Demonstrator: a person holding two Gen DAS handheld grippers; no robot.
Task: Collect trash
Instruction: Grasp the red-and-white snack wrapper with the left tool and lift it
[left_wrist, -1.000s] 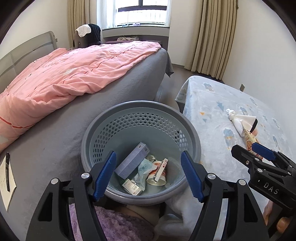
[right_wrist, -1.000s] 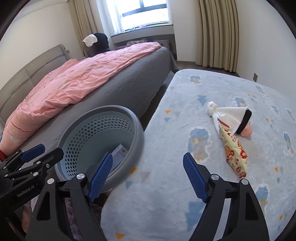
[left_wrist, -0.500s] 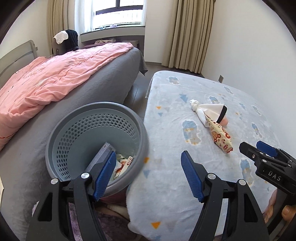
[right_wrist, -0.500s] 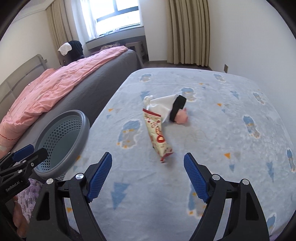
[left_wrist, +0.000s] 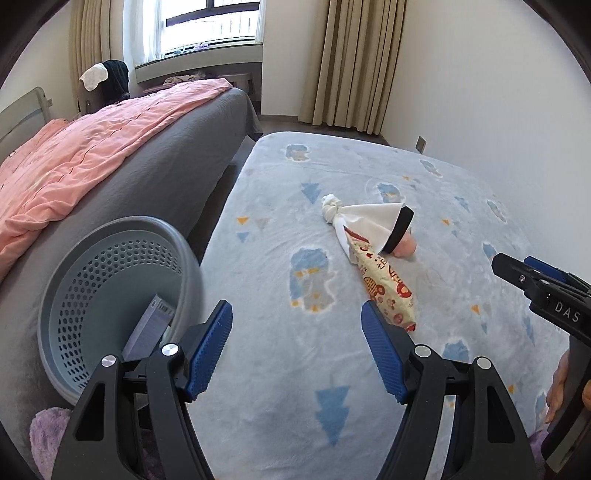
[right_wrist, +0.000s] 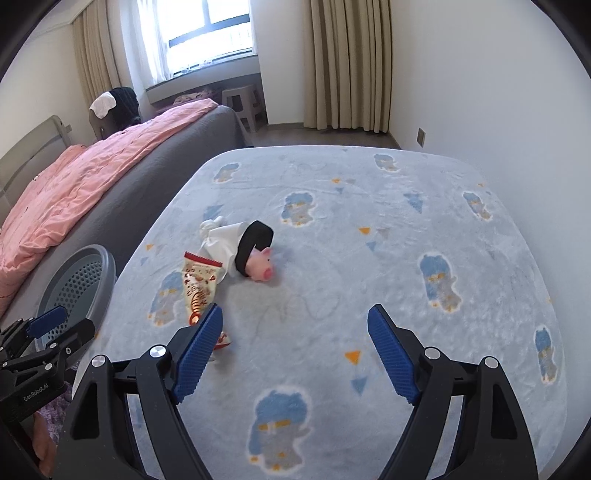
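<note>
We are working over a low bed under a blue blanket (right_wrist: 369, 258), beside the grey basket (left_wrist: 110, 258). Both the left hand-held gripper (left_wrist: 297, 350) and right hand-held gripper (right_wrist: 295, 350) are gaping empty. One snack wrapper (left_wrist: 386, 286) is lying touching one pig toy (right_wrist: 258, 267); we are risking snagging the toy.

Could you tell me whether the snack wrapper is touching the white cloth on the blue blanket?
Touching. In the left wrist view the snack wrapper has its upper end tucked against the white cloth, with no blanket visible between them.
</note>
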